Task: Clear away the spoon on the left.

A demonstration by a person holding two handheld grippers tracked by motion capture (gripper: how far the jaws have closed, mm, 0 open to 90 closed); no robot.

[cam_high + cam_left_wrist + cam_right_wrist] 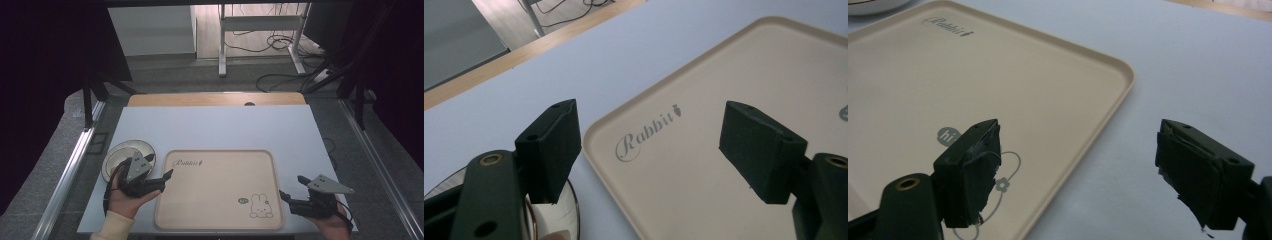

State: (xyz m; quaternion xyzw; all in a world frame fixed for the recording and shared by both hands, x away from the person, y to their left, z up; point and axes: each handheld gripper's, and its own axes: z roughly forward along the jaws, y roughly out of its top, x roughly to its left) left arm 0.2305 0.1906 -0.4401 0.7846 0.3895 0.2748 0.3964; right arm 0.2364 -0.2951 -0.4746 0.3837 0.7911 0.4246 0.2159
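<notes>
Roughly, from largest to smallest:

Surface (215, 127): pale blue-grey, wide and flat, with a strip of wood along its far edge; carries everything worked on, and left bare across the far half, likely to leave room for moving.

Tray (220, 210): cream, rectangular with rounded corners and a low raised rim, lying flat against the near edge of the surface at its middle; "Rabbit" in script at its far-left corner, a small rabbit drawing and a "hi" bubble toward its near-right corner; nothing on it, so probably meant to receive something.

Plate (116, 156): round, pale and glossy with a darker rim, flat near the left edge of the surface, just beside the tray's far-left corner and apart from it; seemingly the thing in hand, waiting within easy reach of the left side.

Left gripper (166, 177): held in a hand above the near side of the plate, pointing across toward the tray's left rim; fingers (555, 145) spread wide with nothing between them and pressing on nothing; plate rim seen just below the left finger in the left gripper view.

Right gripper (294, 187): held near the right edge of the surface, just off the tray's right rim, pointing toward it; fingers (970, 165) likewise spread apart and gripping nothing, with the tray rim and bare surface seen between them; probably waiting.
</notes>
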